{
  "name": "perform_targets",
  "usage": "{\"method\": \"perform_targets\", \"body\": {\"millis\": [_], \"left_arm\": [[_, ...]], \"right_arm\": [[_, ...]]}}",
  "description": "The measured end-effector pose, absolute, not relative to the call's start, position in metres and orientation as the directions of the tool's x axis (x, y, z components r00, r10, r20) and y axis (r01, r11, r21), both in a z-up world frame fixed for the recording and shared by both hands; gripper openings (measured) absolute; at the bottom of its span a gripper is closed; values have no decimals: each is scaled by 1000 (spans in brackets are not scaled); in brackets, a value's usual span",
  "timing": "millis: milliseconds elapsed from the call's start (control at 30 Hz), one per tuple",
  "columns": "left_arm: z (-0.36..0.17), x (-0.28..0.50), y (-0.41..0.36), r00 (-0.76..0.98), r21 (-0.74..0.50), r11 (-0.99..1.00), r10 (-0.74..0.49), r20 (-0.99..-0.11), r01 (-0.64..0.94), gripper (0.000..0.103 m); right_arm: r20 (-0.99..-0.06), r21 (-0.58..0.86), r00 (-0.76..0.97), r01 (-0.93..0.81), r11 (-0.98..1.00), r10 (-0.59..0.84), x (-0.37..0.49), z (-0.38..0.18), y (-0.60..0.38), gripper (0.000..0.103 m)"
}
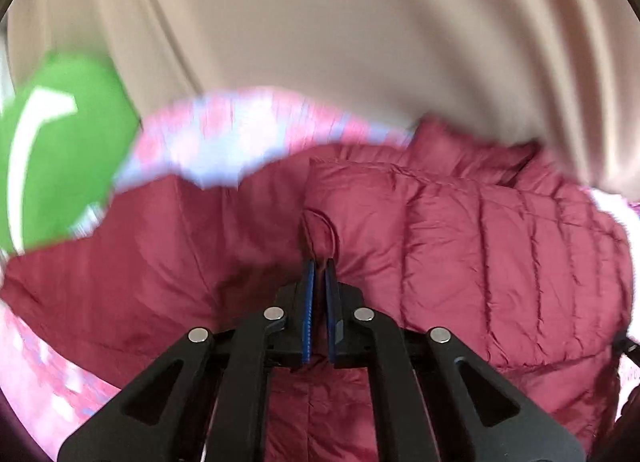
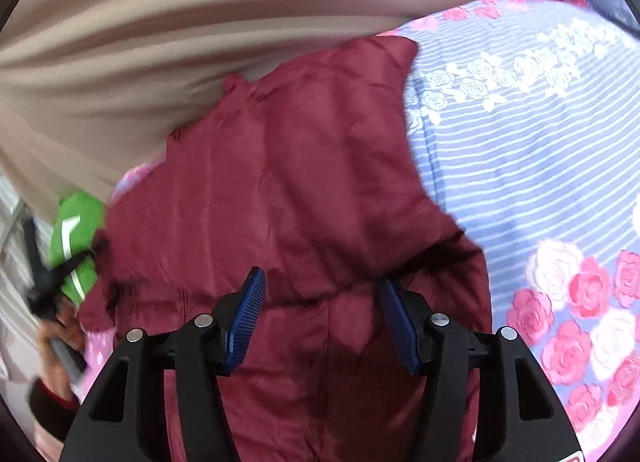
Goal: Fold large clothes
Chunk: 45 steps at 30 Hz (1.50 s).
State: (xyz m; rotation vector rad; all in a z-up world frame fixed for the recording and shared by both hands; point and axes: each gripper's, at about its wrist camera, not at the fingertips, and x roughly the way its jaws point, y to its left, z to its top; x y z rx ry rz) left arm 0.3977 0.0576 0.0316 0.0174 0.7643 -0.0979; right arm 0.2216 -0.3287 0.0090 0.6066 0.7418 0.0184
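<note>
A maroon quilted puffer jacket (image 1: 480, 246) lies spread on a floral bedsheet (image 2: 540, 165). My left gripper (image 1: 319, 266) is shut on a pinched fold of the jacket's fabric, its blue pads pressed together. The jacket also fills the middle of the right wrist view (image 2: 304, 189). My right gripper (image 2: 322, 282) is open just above the jacket, with its blue pads (image 2: 248, 314) wide apart and nothing between them. At the left edge of the right wrist view, the left gripper and the hand holding it (image 2: 52, 302) show as a blur.
A beige curtain (image 1: 320, 21) hangs behind the bed, also in the right wrist view (image 2: 160, 41). A green item with a white stripe (image 1: 60, 149) lies at the left, beside the jacket, and it shows in the right wrist view (image 2: 76, 238).
</note>
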Motion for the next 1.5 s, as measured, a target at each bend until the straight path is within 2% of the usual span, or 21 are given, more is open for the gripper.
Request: {"method": "perform_targets", "body": {"millis": [100, 133, 167, 200, 267, 333, 400, 467, 567, 667, 733, 767, 800, 933, 1000, 1067, 1133, 1233, 1400, 1500], "left_arm": [[-1, 406, 64, 682, -34, 997, -69, -728, 64, 0], [-7, 405, 64, 681, -36, 997, -70, -729, 64, 0], [-13, 402, 64, 684, -36, 997, -69, -726, 62, 0], [-16, 400, 64, 688, -36, 997, -69, -722, 62, 0], [-20, 395, 63, 696, -35, 998, -67, -715, 61, 0], [-26, 389, 62, 699, -32, 998, -66, -712, 61, 0], [-29, 387, 58, 707, -18, 998, -55, -705, 60, 0], [-29, 380, 52, 717, 14, 998, -31, -696, 57, 0], [-20, 362, 37, 731, 29, 997, -27, -682, 64, 0], [-4, 334, 28, 735, -48, 989, -135, -665, 139, 2], [0, 321, 23, 711, -98, 979, -198, -675, 179, 16], [-3, 322, 22, 684, -130, 972, -231, -692, 197, 36], [-4, 323, 19, 665, -151, 967, -251, -704, 205, 49], [-23, 331, 11, 650, -114, 977, -205, -731, 180, 46], [-26, 330, 8, 669, -64, 985, -158, -726, 163, 34], [-26, 332, 5, 680, -32, 989, -121, -723, 142, 30], [-27, 331, 2, 692, 1, 992, -87, -717, 126, 30], [-31, 330, -2, 718, 40, 993, -53, -694, 112, 31], [-31, 326, -6, 728, 67, 992, -32, -685, 107, 31], [-28, 327, -8, 728, 58, 993, -38, -685, 107, 31]], "right_arm": [[-586, 579, 781, 214, 786, 218, 224, 11, -345, 56], [-577, 590, 788, 220, 777, 216, 225, 11, -350, 39], [-570, 597, 795, 229, 769, 206, 225, 11, -354, 9], [-565, 598, 800, 231, 768, 199, 225, 12, -356, 4], [-532, 572, 837, 241, 784, 131, 213, 19, -357, 2], [-570, 489, 821, 309, 815, 31, 213, 16, -358, 1], [-646, 460, 761, 336, 822, 51, 226, -1, -360, 1], [-662, 429, 748, 322, 844, 51, 225, 0, -356, 1], [-659, 384, 752, 307, 871, 26, 209, 15, -349, 13], [-658, 317, 753, 304, 898, -23, 187, 28, -343, 16], [-640, 262, 765, 307, 915, -74, 174, 39, -340, 19], [-622, 236, 776, 310, 921, -102, 167, 46, -342, 19], [-609, 225, 785, 309, 924, -114, 165, 52, -343, 20], [-582, 217, 805, 286, 933, -112, 172, 64, -354, 20], [-581, 218, 808, 264, 940, -92, 192, 65, -348, 20], [-591, 226, 804, 247, 942, -69, 214, 61, -342, 15], [-603, 219, 795, 244, 945, -65, 229, 55, -341, 14], [-651, 170, 753, 273, 947, -100, 256, 32, -340, 6], [-660, 133, 739, 295, 946, -138, 266, 19, -337, 5], [-646, 125, 747, 308, 943, -158, 245, 33, -327, 11]]}}
